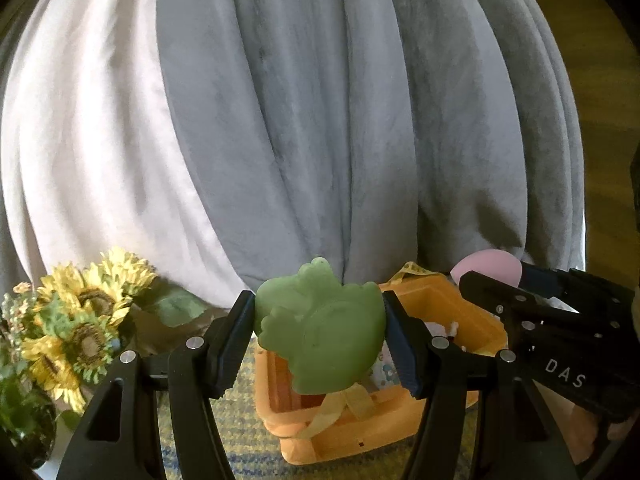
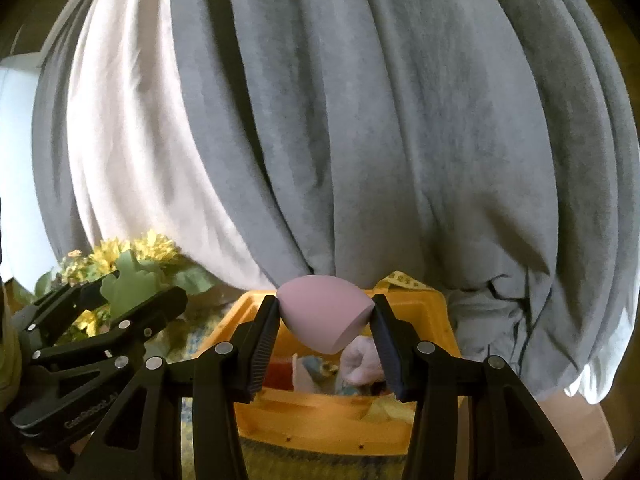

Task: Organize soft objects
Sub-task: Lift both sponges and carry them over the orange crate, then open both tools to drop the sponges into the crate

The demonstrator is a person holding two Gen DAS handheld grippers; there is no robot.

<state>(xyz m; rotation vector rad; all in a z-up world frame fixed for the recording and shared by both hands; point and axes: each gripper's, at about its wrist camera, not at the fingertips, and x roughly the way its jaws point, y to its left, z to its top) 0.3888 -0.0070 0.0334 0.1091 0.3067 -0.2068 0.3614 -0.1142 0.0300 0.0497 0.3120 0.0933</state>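
A green frog-shaped soft toy point(image 1: 320, 332) is clamped in the left gripper point(image 1: 320, 340) and a pink egg-shaped sponge point(image 2: 324, 316) in the right gripper point(image 2: 326, 328), both held just above the orange bin point(image 2: 320, 420) lying directly below.

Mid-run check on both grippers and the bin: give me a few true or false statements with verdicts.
1. The left gripper grips a green soft toy. True.
2. The right gripper is empty. False: it grips a pink egg-shaped sponge.
3. The orange bin lies beneath both held items. True.
4. The sunflowers sit in the bin. False: they stand to its left.
5. The bin is empty. False: items lie inside.
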